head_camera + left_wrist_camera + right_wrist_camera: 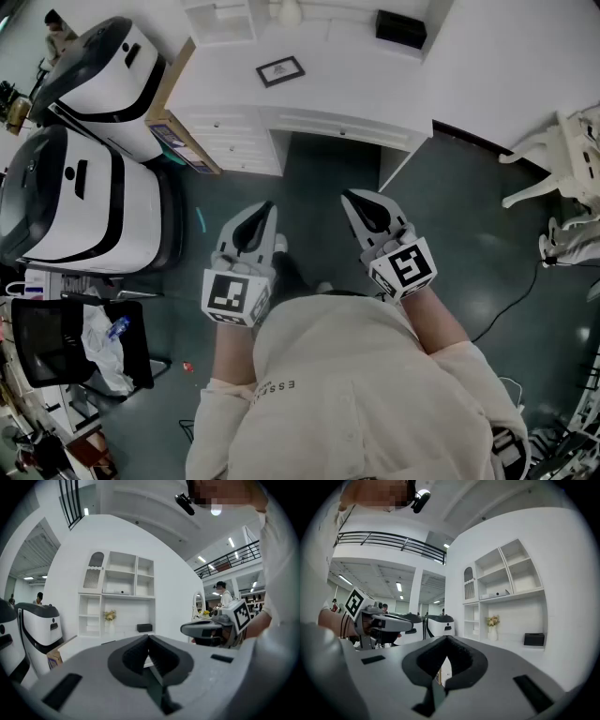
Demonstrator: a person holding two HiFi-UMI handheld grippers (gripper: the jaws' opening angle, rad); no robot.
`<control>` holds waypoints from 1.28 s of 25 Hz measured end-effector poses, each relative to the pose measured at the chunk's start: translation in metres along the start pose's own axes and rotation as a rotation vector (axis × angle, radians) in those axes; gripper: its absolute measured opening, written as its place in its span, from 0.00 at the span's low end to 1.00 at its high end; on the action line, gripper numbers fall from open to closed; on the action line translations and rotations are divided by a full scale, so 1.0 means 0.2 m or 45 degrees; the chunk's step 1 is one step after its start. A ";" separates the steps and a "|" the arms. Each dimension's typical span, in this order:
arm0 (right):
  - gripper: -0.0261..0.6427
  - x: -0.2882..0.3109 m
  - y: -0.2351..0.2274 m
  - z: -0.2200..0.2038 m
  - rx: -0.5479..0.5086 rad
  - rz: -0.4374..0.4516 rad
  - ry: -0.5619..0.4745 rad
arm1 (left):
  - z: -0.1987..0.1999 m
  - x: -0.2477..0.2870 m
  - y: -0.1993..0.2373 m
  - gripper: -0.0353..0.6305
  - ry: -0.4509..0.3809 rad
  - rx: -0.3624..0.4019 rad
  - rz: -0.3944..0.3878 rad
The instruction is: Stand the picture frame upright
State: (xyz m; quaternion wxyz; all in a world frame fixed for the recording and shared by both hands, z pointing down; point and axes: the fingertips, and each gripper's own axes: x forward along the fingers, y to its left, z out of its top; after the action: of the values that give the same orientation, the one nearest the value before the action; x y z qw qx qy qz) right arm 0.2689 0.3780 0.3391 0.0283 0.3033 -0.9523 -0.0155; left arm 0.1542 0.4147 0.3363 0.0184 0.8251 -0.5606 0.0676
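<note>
The picture frame (280, 71), dark-rimmed with a pale print, lies flat on the white desk (356, 84) at the top of the head view. Both grippers hang over the dark floor in front of the desk, well short of the frame. My left gripper (265, 210) has its jaws shut with nothing between them, and its own view shows the closed tips (149, 640). My right gripper (349, 198) is likewise shut and empty, its tips (446, 642) pointing at the shelves. Each gripper shows in the other's view.
A black box (401, 28) and a white vase (290, 11) stand at the back of the desk, under a white shelf unit (119, 592). Two large white machines (80, 202) and a cardboard box (178, 141) stand left. A white chair (562, 159) is right, a black bin (66, 342) lower left.
</note>
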 end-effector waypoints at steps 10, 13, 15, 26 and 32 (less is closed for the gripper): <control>0.06 0.00 -0.02 -0.01 0.024 -0.003 -0.011 | 0.00 0.01 -0.01 0.05 0.012 0.001 0.004; 0.06 -0.01 -0.01 -0.02 0.034 -0.013 -0.012 | 0.00 0.01 -0.01 0.05 0.012 0.002 -0.002; 0.06 -0.01 -0.03 -0.02 0.049 -0.031 -0.012 | -0.01 0.01 -0.02 0.05 0.015 0.007 -0.014; 0.40 -0.03 -0.10 -0.03 0.082 -0.088 0.019 | 0.04 0.01 0.01 0.40 -0.041 -0.007 0.023; 0.40 -0.01 -0.15 -0.04 0.099 -0.109 0.029 | 0.01 0.06 0.02 0.40 -0.002 -0.014 0.003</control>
State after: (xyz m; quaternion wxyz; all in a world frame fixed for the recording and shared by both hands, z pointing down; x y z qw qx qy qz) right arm 0.2877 0.3543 0.3454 0.0267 0.3449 -0.9379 0.0237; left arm 0.1557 0.4013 0.3351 0.0224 0.8245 -0.5618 0.0641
